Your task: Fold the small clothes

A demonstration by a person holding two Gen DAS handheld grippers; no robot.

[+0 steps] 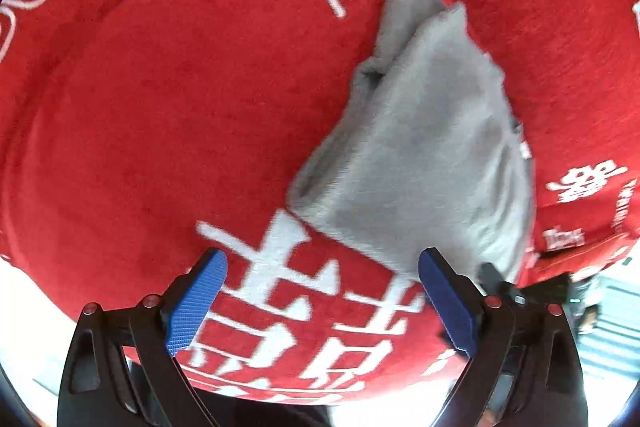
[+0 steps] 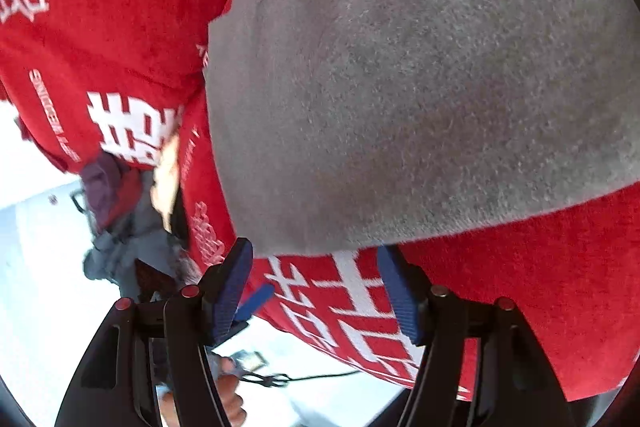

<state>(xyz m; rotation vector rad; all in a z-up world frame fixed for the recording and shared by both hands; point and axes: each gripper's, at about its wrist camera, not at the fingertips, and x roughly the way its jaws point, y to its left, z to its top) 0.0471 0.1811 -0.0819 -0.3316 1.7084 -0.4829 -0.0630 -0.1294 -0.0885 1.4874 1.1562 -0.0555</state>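
From the left wrist view, our left gripper [image 1: 322, 301] sits at six o'clock with its blue pads [image 1: 196, 303] spread wide and nothing between them; only the red cushion [image 1: 160, 115] with its white lettering [image 1: 292, 291] shows in the gap. We judge it is held back and open so it is ready to take an edge. The grey garment [image 1: 420, 147] lies on the cushion toward three o'clock, its near corner just beside the right-hand pad, a folded flap pointing up to one o'clock. It lies partly folded, so we think a fold is still to be made.

From the right wrist view, our right gripper [image 2: 316, 291] is also well open and empty, at six o'clock. The garment [image 2: 420, 79] fills the frame from twelve to three, its hem just beyond the fingertips, likely the edge we mean to take.
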